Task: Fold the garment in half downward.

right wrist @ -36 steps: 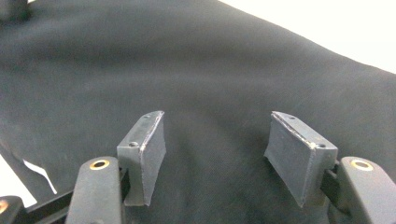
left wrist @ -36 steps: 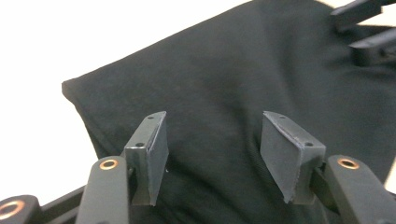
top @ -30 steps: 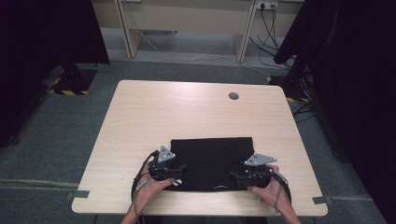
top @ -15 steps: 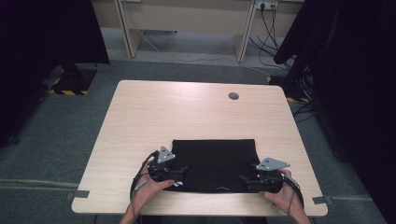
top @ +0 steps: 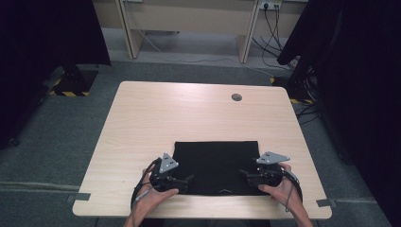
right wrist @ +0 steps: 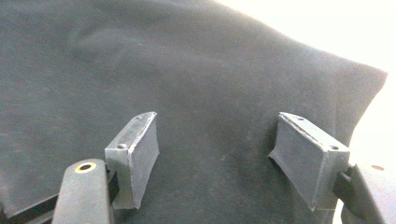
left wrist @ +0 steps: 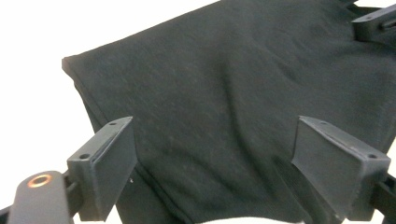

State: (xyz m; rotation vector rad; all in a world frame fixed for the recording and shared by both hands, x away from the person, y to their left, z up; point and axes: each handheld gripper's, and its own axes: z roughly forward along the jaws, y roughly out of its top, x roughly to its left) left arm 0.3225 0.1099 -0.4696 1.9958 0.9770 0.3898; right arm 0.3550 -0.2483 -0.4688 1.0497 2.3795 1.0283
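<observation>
Wooden table [top: 179,113], black cloth [top: 215,163] between hand-held grippers

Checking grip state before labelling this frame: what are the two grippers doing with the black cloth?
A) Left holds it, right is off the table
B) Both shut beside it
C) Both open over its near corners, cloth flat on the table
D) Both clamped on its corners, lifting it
C: in each gripper view the jaws stand apart over the black cloth, which lies flat on the table; the left gripper has just been opening, nothing pinched, as with the right gripper.
</observation>
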